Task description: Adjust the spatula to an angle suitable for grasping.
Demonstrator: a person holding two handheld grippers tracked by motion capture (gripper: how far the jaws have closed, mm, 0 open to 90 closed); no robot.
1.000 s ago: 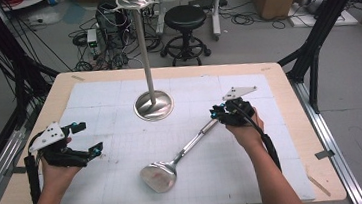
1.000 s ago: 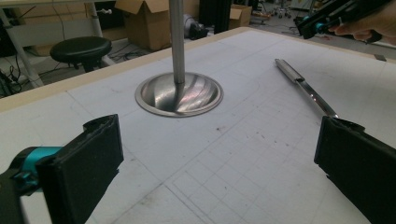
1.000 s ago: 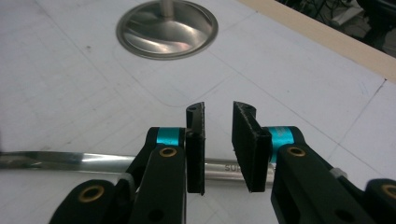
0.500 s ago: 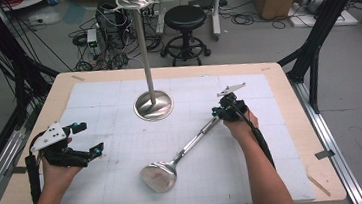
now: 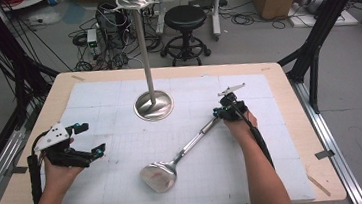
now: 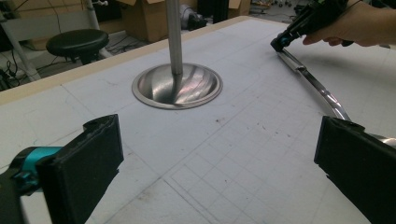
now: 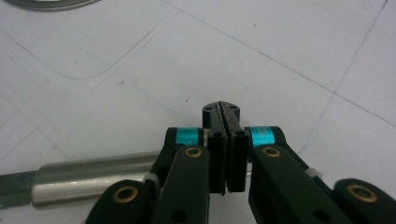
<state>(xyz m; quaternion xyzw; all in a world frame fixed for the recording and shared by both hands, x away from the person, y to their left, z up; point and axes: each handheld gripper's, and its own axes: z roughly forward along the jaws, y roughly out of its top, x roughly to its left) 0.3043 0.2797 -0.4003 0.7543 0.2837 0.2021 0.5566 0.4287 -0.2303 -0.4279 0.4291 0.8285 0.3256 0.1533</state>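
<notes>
A long steel spatula (image 5: 158,177) lies slantwise on the white mat, its flat head near me and its handle (image 5: 197,138) running up to the right. My right gripper (image 5: 219,113) is tipped down at the handle's far end. In the right gripper view this right gripper (image 7: 222,112) is shut, pads pressed flat together. The thick steel handle (image 7: 93,179) ends beside and under its left finger. My left gripper (image 5: 92,137) hovers open at the table's left, its pads (image 6: 84,168) wide apart and nothing between them.
A tall metal stand rises from a round base (image 5: 154,106) at the mat's middle back, close to the right gripper; its base (image 6: 176,86) lies straight ahead of the left jaws. The wooden table edge (image 5: 301,120) runs just right of my right hand.
My right hand has sunk toward the table and tipped the gripper down onto the handle's end. The spatula, the stand and the left gripper have stayed where they were.
</notes>
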